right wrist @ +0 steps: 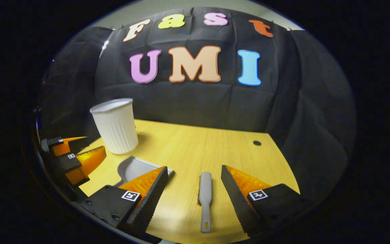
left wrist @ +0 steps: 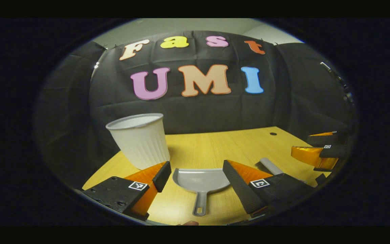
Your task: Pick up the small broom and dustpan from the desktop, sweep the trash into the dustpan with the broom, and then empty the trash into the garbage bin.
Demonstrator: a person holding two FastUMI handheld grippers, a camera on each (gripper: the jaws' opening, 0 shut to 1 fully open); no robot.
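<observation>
**Both grippers hovering open over broom and dustpan**

The left gripper [left wrist: 195, 179] is hanging above the pale wooden desktop [left wrist: 215, 142] with its jaws spread wide and gripping nothing; the small grey plastic dustpan [left wrist: 200, 181] is lying flat between its fingers, handle pointing back toward the camera. In the right gripper view, the right gripper [right wrist: 195, 189] is likewise standing open and empty, with the slim grey plastic broom [right wrist: 205, 200] lying on the desktop [right wrist: 195, 149] between its fingers, its handle end nearest the camera. The dustpan [right wrist: 137, 167] is showing there just to the left of the broom, partly hidden behind a finger.

The white ribbed plastic garbage bin [left wrist: 140, 140] is standing upright near the desktop's far left corner, close behind the dustpan; in the right gripper view the bin [right wrist: 115, 125] is sitting beyond the left gripper [right wrist: 76, 156]. No trash is making itself visible on the wood in either view.

Neither tool looks lifted yet, so the pickup seems to be the step in hand. The risks are looking like these: both handles are thin and lying flat, so a finger closing too high could skid over them or pinch only one edge, letting the tool twist; and the light bin is standing close enough to be knocked over as the dustpan is being raised.
</observation>
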